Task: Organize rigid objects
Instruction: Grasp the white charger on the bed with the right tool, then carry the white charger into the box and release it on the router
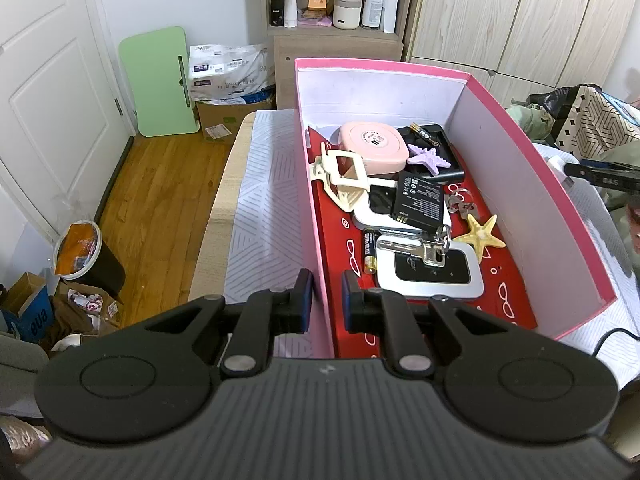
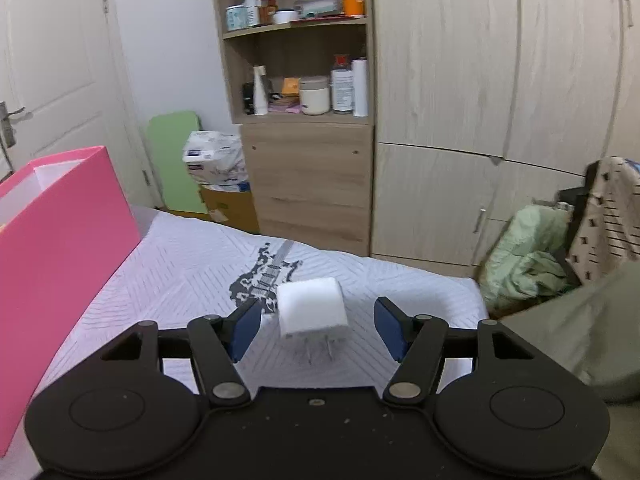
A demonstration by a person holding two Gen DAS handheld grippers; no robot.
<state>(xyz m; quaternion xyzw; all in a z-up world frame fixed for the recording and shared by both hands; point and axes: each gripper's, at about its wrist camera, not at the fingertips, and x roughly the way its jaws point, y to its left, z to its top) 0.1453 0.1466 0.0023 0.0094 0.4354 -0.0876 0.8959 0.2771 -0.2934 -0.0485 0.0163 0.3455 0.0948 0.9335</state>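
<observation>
Big pink cardboard box [image 1: 532, 184] w/ red floor sits straight ahead of the left gripper [image 1: 326, 300], jaws pinching its near wall, prob to steady it. Right gripper [image 2: 316, 330]: jaws spread, nothing gripped; small white plug-like block [image 2: 312, 306] sits btwn them on the bed [image 2: 168, 264], apparently the next pick.

Right wrist view. The right gripper [image 2: 316, 326] points down over a bed sheet [image 2: 180, 280] with a pale chevron pattern; its blue pads [image 2: 246, 330] stand wide apart. Between them, touching neither pad, is a white plug adapter [image 2: 312, 308], prongs toward the camera. Just beyond it lies a black guitar print [image 2: 264, 276]. A pink box [image 2: 60, 240] stands at the left edge. Behind are a wooden shelf unit [image 2: 304, 168] and wardrobe doors [image 2: 480, 120].
</observation>
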